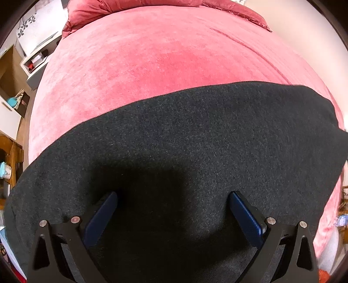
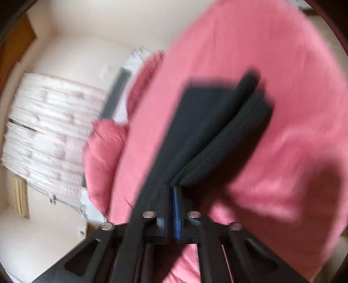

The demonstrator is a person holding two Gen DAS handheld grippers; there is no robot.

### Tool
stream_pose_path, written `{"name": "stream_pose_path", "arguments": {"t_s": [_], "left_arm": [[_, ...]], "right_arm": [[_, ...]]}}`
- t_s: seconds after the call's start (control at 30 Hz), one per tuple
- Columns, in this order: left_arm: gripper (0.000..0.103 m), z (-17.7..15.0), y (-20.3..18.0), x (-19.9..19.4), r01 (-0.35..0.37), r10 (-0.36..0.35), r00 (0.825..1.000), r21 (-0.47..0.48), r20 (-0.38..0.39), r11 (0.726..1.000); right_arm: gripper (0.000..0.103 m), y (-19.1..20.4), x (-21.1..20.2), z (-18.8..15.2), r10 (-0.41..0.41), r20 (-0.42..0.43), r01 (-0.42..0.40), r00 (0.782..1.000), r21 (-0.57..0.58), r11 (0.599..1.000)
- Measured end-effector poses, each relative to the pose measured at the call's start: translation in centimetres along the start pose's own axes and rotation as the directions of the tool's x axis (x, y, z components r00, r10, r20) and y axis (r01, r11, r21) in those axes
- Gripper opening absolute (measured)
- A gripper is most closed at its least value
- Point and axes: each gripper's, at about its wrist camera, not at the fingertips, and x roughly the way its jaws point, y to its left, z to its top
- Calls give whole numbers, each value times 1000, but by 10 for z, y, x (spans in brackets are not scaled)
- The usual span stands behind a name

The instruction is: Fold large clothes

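On your left, the left gripper [image 1: 174,196] points steeply down at the dark charcoal garment [image 1: 195,141], its blue-padded jaws spread wide with nothing pinched between them; the cloth under them lies flat and a shadow falls across it. That reads as a hand standing ready above the cloth, perhaps to steady or smooth it, though you cannot tell from this view whether the pads touch the fabric. The garment is spread on the pink bed cover [image 1: 152,61], and its far edge runs as a fairly straight line across the left wrist view from lower left to upper right, so its long axis here lies roughly crosswise to the way your left gripper points. Beyond it the bed is bare up to the rumpled pink quilt [image 1: 130,8] at the head. On your right, the right gripper [image 2: 171,191] has its jaws pressed together on a near edge of the dark cloth, which is why a stacked, several-layered panel of it runs away from the jaws toward the upper right of that blurred view, looking lifted off the bed at the near end. The layers show as parallel edges, so this part already looks folded, and its length points straight out along the right gripper's own line.
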Motion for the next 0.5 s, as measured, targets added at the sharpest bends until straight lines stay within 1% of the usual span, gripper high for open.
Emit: {"name": "stream_pose_path", "arguments": {"t_s": [0.03, 0.07, 0.1, 0.13, 0.17, 0.2, 0.23, 0.27, 0.3, 0.33, 0.37, 0.4, 0.43, 0.47, 0.5], "left_arm": [[103, -1, 1, 1, 3, -3, 1000, -1, 0, 1000], [103, -2, 2, 1, 2, -2, 1000, -4, 1, 1000], [103, -2, 2, 1, -4, 4, 1000, -5, 7, 1000], [103, -2, 2, 1, -12, 12, 1000, -7, 16, 1000], [103, -4, 5, 1, -15, 15, 1000, -11, 24, 1000], [103, -5, 1, 3, -16, 16, 999, -14, 33, 1000], [103, -7, 1, 2, -18, 19, 999, -17, 43, 1000], [103, -10, -2, 2, -26, 27, 998, -22, 55, 999], [103, -15, -6, -3, -34, 36, 997, -26, 68, 999], [102, -19, -9, -6, -31, 33, 996, -24, 79, 999], [101, -28, -15, -13, -9, 11, 994, -20, 112, 1000], [101, -37, -20, -21, 9, -7, 989, -14, 144, 1000], [101, -44, -25, -27, 27, -26, 985, -4, 172, 1000], [101, -58, -37, -40, 66, -71, 971, 30, 228, 997], [101, -67, -46, -48, 80, -94, 962, 61, 258, 995]], "right_arm": [[0, -8, -16, 15, -40, 76, 40, 996, 6, 999], [0, -22, -23, 29, -79, 99, 75, 992, 43, 996], [0, -35, -25, 36, -111, 72, 106, 991, 78, 991], [3, -44, -24, 40, -142, 23, 139, 990, 97, 986], [9, -46, -22, 37, -180, -28, 182, 983, 75, 980], [14, -37, -15, 23, -218, -99, 216, 971, -29, 976], [22, -28, -8, 6, -221, -155, 205, 963, -114, 972], [29, -22, -2, -10, -199, -198, 169, 960, -160, 973], [32, -13, 8, -36, -154, -273, 102, 950, -197, 975], [35, -6, 20, -61, -123, -354, 49, 927, -209, 977], [36, 2, 36, -90, -93, -443, -1, 891, -207, 978], [36, 7, 47, -109, -70, -497, -37, 865, -201, 979], [36, 15, 60, -127, -51, -536, -71, 842, -203, 977], [38, 22, 70, -142, -53, -553, -84, 832, -220, 972], [38, 29, 84, -154, -95, -548, -51, 831, -247, 968]]}}
